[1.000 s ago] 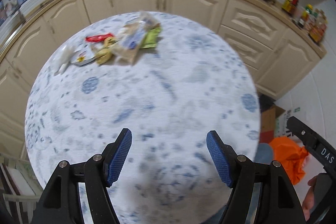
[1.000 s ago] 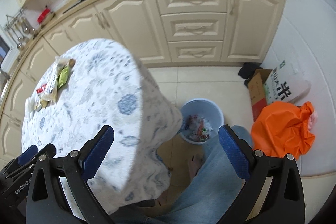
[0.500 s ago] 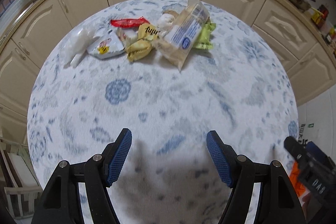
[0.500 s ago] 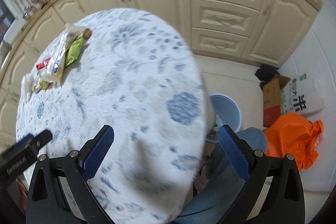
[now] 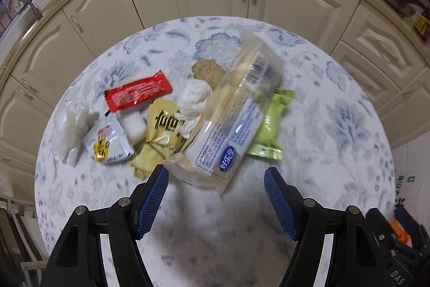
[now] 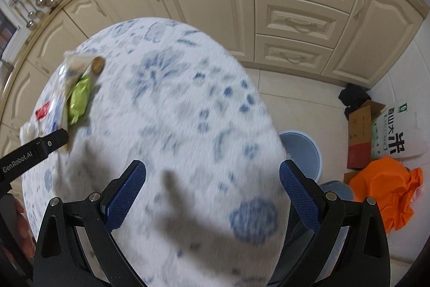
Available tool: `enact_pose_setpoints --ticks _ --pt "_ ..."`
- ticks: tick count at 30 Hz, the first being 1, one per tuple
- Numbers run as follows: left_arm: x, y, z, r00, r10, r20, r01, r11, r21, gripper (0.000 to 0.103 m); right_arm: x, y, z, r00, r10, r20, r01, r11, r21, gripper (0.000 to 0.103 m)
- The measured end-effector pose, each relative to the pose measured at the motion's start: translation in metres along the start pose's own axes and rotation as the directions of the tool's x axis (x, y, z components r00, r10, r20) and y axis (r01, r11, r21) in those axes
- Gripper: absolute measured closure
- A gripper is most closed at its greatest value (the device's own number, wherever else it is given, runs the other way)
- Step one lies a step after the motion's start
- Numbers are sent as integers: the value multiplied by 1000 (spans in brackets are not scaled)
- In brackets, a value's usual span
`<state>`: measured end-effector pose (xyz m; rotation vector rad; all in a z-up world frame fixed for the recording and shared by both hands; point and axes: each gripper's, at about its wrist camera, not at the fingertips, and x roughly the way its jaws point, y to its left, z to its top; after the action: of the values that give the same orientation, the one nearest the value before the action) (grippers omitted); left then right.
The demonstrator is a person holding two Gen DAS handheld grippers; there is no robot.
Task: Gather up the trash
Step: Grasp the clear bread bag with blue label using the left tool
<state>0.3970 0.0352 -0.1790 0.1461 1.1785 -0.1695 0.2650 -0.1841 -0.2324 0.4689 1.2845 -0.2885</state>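
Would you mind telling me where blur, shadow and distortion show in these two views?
Left wrist: clear packet smeared by motion, gripper shadow on the tablecloth, cabinets bowed by the fisheye. Right wrist: tablecloth pattern blurred, a forked shadow near the right gripper.

Left gripper [image 5: 216,188] advanced across the round table [image 5: 336,141] toward the trash pile; clear cracker package [image 5: 233,131] now just ahead of the spread blue fingertips, formerly far off near the table's back edge. Right gripper [image 6: 212,186] swung from over the floor to above the tabletop. Blue trash bin [image 6: 309,152], earlier in full view with litter inside, now largely hidden behind the table's edge. Left gripper's black body now intruding at the right wrist view's left margin.
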Motion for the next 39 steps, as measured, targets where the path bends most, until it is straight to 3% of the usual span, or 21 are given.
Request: enact_pose_setpoints --ticks 4,7,13,18,19,20,24,28,31,33,34,35,39 --pt "18 -6 11 1000 18 -21 -18 1000 -3 37 12 -2 16 1000 -2 -8 2 1000 3 2" --pt "26 -9 14 999 40 -18 -40 999 5 62 20 -6 27 1000 6 -19 -5 1000 15 2" --pt "27 1 15 1000 -7 -16 7 1000 -19 76 35 -12 34 999 12 -43 -10 999 42 2" --pt "14 14 0 999 -46 -23 45 998 -37 81 35 -14 33 998 33 -55 -29 998 60 2" --pt "11 17 -6 998 -56 -26 55 998 -42 96 35 -13 33 998 31 -56 -27 998 57 2" --pt "8 20 -11 998 -58 -33 57 997 -43 100 33 -12 32 998 28 -56 -25 998 54 2" --pt "-9 29 -42 995 -84 -60 82 996 -43 101 24 -7 23 999 13 -45 -11 999 35 2" --pt "-27 38 -78 993 -95 -73 94 995 -22 101 13 -5 12 999 4 -33 -3 1000 20 2" --pt "-45 36 -91 996 -74 -54 76 997 30 94 7 -8 6 1000 12 -28 -11 1000 29 2" --pt "-50 39 -90 997 -66 -37 67 998 19 74 3 -9 1 1000 17 -26 -17 999 32 2" --pt "-52 40 -86 998 -63 -20 63 998 12 51 1 -10 0 999 21 -26 -20 999 34 2" --pt "-53 39 -83 998 -62 -1 62 998 7 36 -1 -10 -3 999 23 -26 -22 999 36 2" --pt "-50 36 -73 998 -59 30 59 998 1 36 -9 -6 -10 1000 16 -16 -16 999 28 2"
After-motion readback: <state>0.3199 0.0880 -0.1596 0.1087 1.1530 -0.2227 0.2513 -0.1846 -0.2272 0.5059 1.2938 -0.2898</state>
